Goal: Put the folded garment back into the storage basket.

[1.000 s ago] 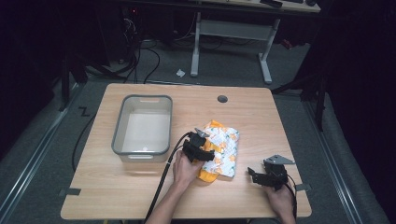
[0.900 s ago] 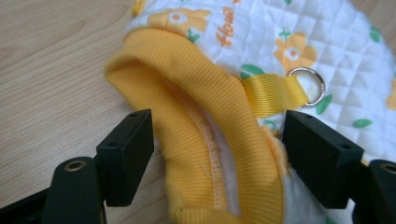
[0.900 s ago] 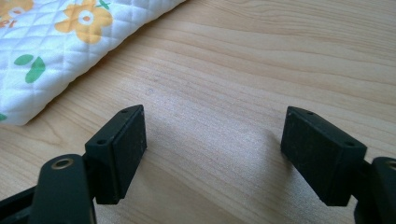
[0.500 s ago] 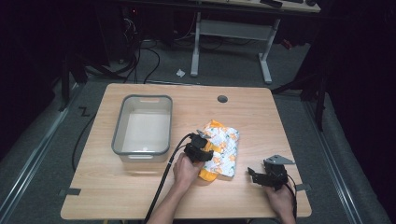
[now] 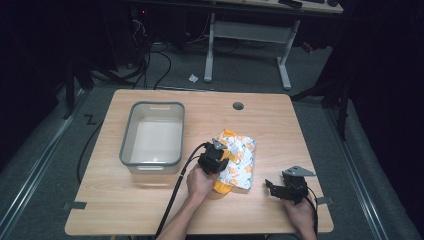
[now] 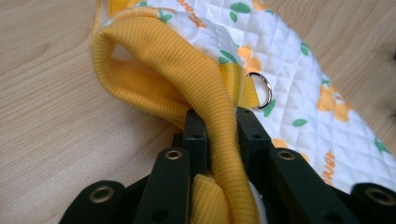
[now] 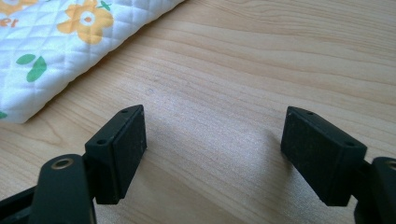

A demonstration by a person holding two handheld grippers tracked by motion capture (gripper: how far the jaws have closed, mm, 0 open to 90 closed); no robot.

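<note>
Left claw [image 6: 219,135] newly clamped on cuff [image 6: 187,70].

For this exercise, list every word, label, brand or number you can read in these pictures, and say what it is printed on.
"wer": orange letters, cut off by a fold, on the quilted flower-print cloth, at its lower right edge in the left gripper view.
Orange letters near its yellow ribbed trim: partly hidden, unreadable.
Grey bin, table: no text seen.

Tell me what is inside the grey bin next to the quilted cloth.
The grey bin shows a bare pale floor, nothing lying in it. The strip of floor behind its near wall is hidden. The quilted cloth lies outside it on the table, its yellow edge pinched by the left gripper.
</note>
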